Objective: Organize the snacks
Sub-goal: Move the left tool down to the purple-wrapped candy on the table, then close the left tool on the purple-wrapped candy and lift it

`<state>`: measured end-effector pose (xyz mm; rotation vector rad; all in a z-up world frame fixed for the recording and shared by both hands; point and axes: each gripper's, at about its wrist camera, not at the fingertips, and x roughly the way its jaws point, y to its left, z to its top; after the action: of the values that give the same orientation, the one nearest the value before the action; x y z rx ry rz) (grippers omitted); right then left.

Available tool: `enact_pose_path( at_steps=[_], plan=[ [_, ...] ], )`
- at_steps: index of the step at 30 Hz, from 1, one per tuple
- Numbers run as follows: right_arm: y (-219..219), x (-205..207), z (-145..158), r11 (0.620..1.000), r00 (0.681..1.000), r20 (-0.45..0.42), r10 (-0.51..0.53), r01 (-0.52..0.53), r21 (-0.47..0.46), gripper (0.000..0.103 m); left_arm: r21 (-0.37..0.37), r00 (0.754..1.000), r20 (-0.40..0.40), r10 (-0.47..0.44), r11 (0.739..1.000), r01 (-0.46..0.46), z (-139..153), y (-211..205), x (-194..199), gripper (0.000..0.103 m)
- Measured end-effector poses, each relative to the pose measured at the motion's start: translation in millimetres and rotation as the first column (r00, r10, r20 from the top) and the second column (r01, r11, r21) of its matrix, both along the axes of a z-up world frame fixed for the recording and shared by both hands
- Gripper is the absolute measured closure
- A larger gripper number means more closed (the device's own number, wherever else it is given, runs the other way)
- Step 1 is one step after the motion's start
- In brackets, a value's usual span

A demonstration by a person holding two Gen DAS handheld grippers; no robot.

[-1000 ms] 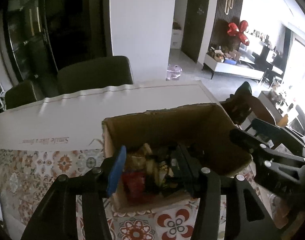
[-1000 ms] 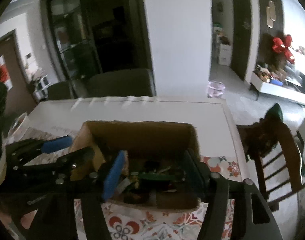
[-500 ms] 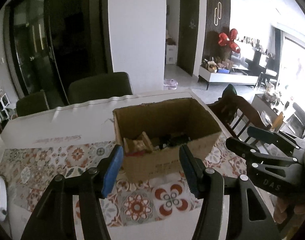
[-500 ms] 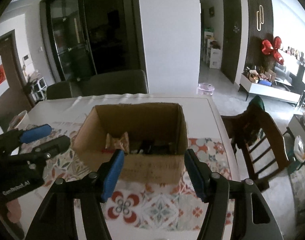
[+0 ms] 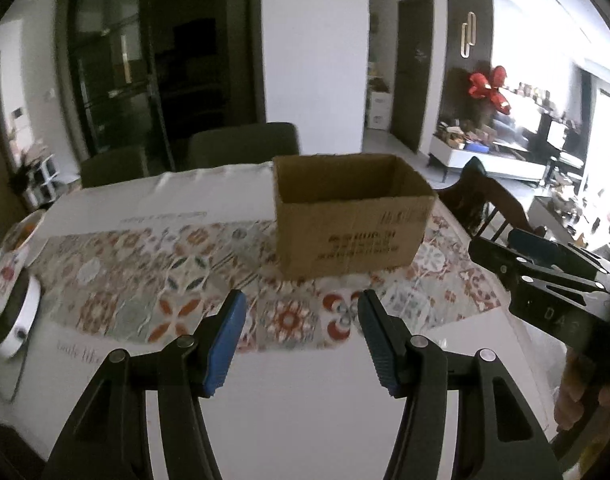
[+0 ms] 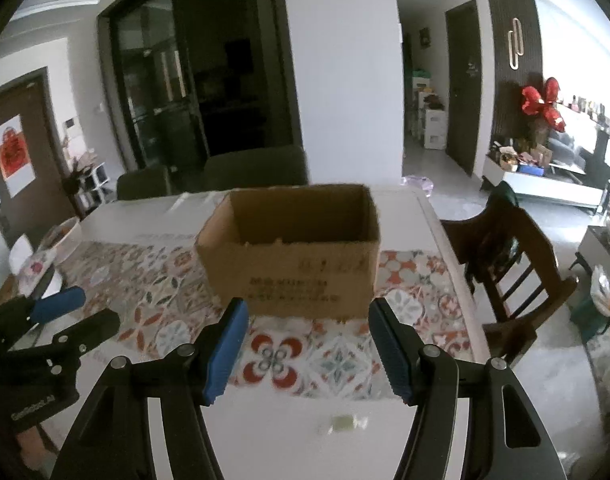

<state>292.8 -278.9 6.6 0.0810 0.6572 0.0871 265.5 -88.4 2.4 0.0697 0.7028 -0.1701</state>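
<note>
While both hand-held grippers (image 5: 301, 336) (image 6: 308, 346) gape, the cardboard box (image 6: 293, 252) stands apart beyond them.

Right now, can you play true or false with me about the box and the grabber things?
1. The cardboard box stands upright with its top open. True.
2. The left gripper is squeezing a snack. False: its jaws are apart with nothing between them.
3. The box sits partly on the flowery patterned mat. True.
4. The right gripper is reaching inside the box. False: it hangs in front of the box, apart from it, open and empty.
5. A wooden chair stands beside the table. True.
</note>
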Motion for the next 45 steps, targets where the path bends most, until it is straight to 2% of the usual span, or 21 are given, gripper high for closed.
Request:
enact_pose_path(
  at_steps=[6,10,14,21,27,36,42,45],
  plan=[
    [6.5,-35.5,-22.4,0.996,0.995,-0.033,0.091,-0.091,0.005,0.040,0.030,0.998,0.044,0.052,0.998,-0.053,-13.8,-1.6,-55.0,0.046],
    [10.0,-55.3,-39.3,0.991,0.989,-0.066,0.133,-0.133,0.007,0.040,0.049,0.998,0.042,0.052,0.997,-0.054,-28.2,-3.6,-78.9,0.046],
    [13.9,-70.5,-60.4,0.988,0.982,-0.104,0.157,-0.157,0.005,0.040,0.062,0.999,-0.004,0.041,0.997,-0.040,-50.2,-4.3,-97.8,0.047],
    [28.6,-87.1,-98.0,0.975,0.962,-0.167,0.217,-0.223,-0.019,0.040,0.061,0.988,-0.155,0.022,0.998,-0.013,-109.2,-5.0,-121.9,0.052],
    [39.4,-95.9,-132.9,0.963,0.934,-0.245,0.260,-0.268,0.002,0.040,0.043,0.972,-0.235,-0.001,0.999,0.011,-144.4,-7.6,-132.1,0.058],
    [47.0,-103.4,-156.9,0.949,0.906,-0.296,0.301,-0.315,0.001,0.040,0.039,0.967,-0.251,-0.045,0.998,0.057,-169.0,-16.2,-133.8,0.061],
    [48.1,-103.8,-161.5,0.946,0.901,-0.306,0.306,-0.323,-0.004,0.040,0.012,0.963,-0.268,-0.041,0.999,0.046,-181.3,-18.7,-127.6,0.061],
    [47.4,-103.0,-163.4,0.947,0.899,-0.314,0.304,-0.321,-0.003,0.040,0.017,0.962,-0.271,-0.045,0.999,0.051,-186.6,-21.2,-126.0,0.071]
  ],
)
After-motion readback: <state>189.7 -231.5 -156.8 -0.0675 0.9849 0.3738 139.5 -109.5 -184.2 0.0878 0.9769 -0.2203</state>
